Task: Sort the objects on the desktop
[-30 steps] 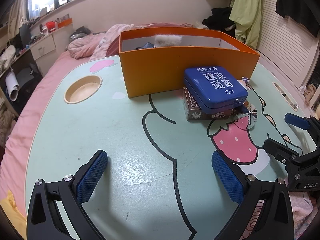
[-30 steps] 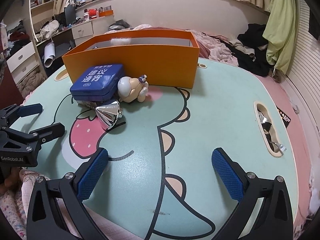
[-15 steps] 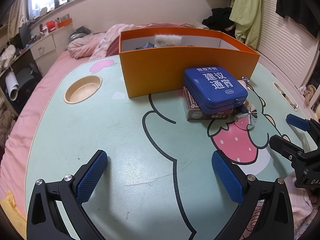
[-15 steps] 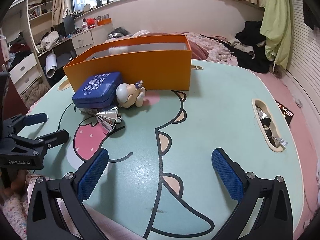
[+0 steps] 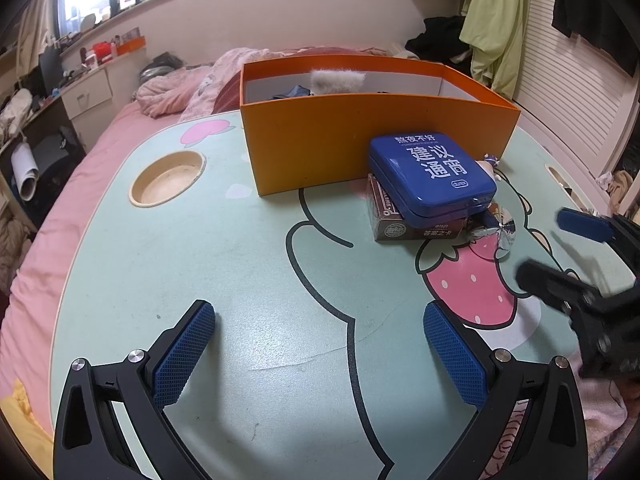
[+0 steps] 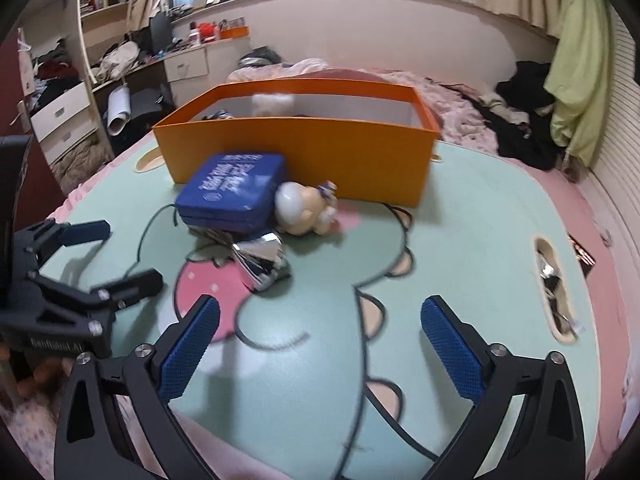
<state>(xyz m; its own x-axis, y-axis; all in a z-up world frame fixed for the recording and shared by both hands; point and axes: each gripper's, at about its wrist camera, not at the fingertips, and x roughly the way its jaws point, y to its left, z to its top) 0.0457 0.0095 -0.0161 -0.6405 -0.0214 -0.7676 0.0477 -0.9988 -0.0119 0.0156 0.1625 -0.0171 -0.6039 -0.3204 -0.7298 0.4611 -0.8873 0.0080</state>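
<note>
Both claws, left claw (image 5: pixel 319 354) and right claw (image 6: pixel 320 348), gape wide, empty.

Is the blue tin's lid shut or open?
Shut. The blue tin lies flat on the brown box with its lid seated all round, no gap showing in either view.

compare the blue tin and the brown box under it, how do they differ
The blue tin is glossy, with rounded corners and large white characters on its lid; the brown box is dull, square-edged, with small print on its side. The tin lies on top, overhanging the box, which rests on the table. Both lie flat before the orange box.
</note>
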